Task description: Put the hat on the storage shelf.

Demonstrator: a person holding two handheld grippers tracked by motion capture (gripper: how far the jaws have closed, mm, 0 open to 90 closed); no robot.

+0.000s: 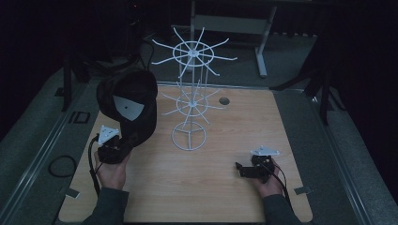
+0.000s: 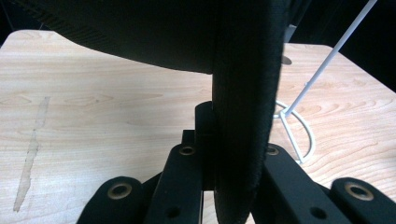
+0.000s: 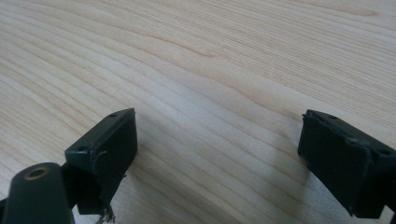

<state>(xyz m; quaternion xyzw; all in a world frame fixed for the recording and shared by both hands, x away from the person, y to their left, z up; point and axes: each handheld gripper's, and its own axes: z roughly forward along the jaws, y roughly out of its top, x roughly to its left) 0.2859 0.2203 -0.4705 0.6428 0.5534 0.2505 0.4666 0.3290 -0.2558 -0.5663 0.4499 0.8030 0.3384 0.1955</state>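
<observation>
A black cap [image 1: 129, 105] with a pale label inside hangs above the table's left side, lifted off the wood. My left gripper [image 1: 123, 146] is shut on its brim, and in the left gripper view the dark brim [image 2: 245, 107] stands edge-on between the jaws. A white wire rack [image 1: 190, 89] with two tiers of hooks stands at the table's middle, just right of the cap; its ring base [image 2: 299, 135] lies on the wood. My right gripper [image 1: 240, 168] rests low at the front right, open, with bare wood [image 3: 219, 140] between its fingers.
The wooden table [image 1: 234, 126] has a small round hole [image 1: 224, 101] behind the rack. A cable loop [image 1: 62, 165] lies on the grey floor at left. A metal frame leg [image 1: 263, 42] stands beyond the table.
</observation>
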